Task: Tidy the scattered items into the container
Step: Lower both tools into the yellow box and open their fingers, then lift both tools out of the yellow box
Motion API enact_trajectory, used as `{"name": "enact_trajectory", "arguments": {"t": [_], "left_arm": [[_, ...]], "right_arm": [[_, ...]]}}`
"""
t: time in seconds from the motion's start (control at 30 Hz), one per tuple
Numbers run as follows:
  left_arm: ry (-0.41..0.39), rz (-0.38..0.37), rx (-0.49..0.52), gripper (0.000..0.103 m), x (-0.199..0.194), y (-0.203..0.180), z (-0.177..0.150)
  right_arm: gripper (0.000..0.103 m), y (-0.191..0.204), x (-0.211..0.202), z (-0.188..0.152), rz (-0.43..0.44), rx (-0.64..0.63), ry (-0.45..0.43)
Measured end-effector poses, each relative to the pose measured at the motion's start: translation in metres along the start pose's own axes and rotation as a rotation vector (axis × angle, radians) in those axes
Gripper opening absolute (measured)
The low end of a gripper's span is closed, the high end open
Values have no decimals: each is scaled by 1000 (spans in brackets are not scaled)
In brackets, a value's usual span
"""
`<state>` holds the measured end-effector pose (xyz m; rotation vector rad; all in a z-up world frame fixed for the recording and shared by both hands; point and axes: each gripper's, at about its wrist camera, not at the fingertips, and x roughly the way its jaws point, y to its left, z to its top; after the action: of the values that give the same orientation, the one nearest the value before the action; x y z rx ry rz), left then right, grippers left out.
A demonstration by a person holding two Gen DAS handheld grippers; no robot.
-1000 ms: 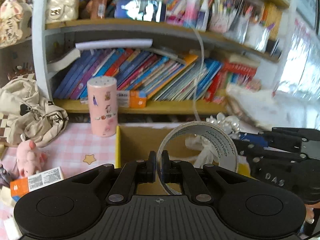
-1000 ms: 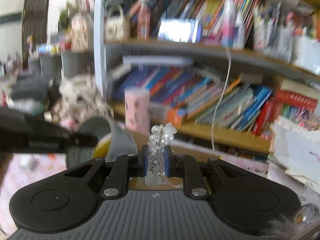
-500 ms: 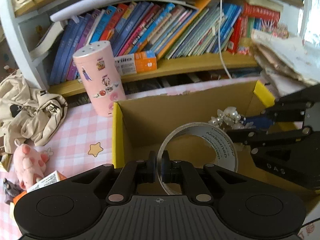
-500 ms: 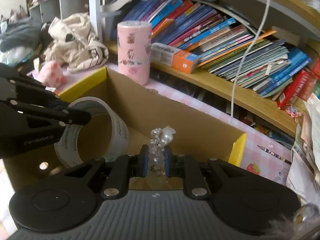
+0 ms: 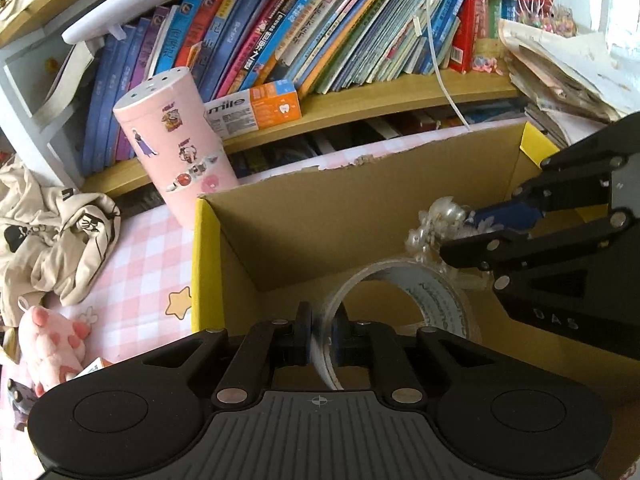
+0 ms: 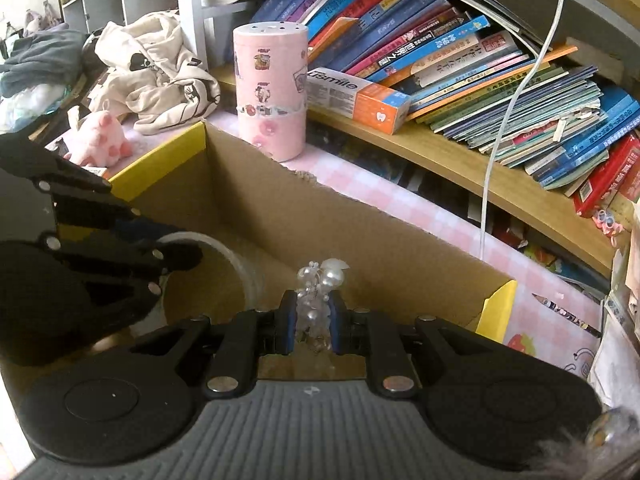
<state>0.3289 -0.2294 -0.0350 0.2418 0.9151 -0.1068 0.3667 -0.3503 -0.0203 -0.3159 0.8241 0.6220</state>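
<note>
An open cardboard box with yellow flap edges stands on a pink checked cloth; it also shows in the right wrist view. My left gripper is shut on a clear tape roll and holds it inside the box. The roll shows in the right wrist view too. My right gripper is shut on a pearl bead hair ornament, held low inside the box beside the roll. The ornament also appears in the left wrist view.
A pink sticker-covered canister stands behind the box's far left corner. A pink plush pig and a cream garment lie left of the box. Shelves of books and a toothpaste carton stand behind.
Both grippers have tilted down and lowered into the box with their items. The view has swung from the upper shelves to the box interior.
</note>
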Motion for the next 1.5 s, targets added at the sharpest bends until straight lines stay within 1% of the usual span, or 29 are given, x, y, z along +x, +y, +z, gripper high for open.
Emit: {"name": "enact_trajectory", "arguments": {"t": [0.07,0.13,0.17,0.2,0.23,0.27,0.3,0.33,0.37,0.43,0.6,0.73,0.8,0.87,0.97,1.07,1.2,1.33,1.5], "left_arm": [[-3,1,1,16,0,0,0],[-3,1,8,18,-1,-1,0],[-1,3,14,20,-1,-3,0],[-1,5,21,24,-3,-5,0],[-2,8,29,29,-4,-7,0],[-12,30,38,42,-7,-9,0],[-22,51,47,60,-9,-11,0],[-39,64,60,69,-13,-12,-1],[-52,59,61,79,-17,-10,-1],[-70,49,56,79,-23,-7,-1],[-87,59,56,79,-34,-8,-3],[-97,68,61,80,-42,-10,-9],[-101,81,53,84,-47,-9,-11],[-115,102,45,85,-52,-7,-14],[-134,123,16,86,-62,-1,-18],[-154,147,-15,89,-71,3,-22],[-175,155,-60,89,-82,6,-26],[-195,147,-102,89,-93,7,-32],[-218,126,-122,90,-106,4,-39]], "right_arm": [[19,-1,-1,0,-1,4,-8],[31,-1,-2,0,-4,10,-16],[35,-2,-3,0,-5,13,-20],[43,-2,-4,0,-6,14,-27],[47,-2,-6,0,-6,16,-37],[51,-2,-8,0,-7,17,-46],[52,-3,-10,-1,-17,17,-51],[54,-4,-12,-1,-26,20,-56],[55,-6,-14,-1,-22,32,-61],[55,-9,-18,-2,-21,48,-71],[56,-6,-28,-6,-24,61,-92],[59,-2,-35,-11,-27,61,-105],[61,0,-39,-13,-31,59,-115],[61,2,-43,-16,-36,60,-126],[62,4,-51,-19,-39,63,-142],[62,6,-59,-22,-42,65,-156],[62,8,-70,-27,-41,73,-176],[63,11,-81,-34,-42,83,-195],[64,14,-97,-43,-53,100,-229]]}}
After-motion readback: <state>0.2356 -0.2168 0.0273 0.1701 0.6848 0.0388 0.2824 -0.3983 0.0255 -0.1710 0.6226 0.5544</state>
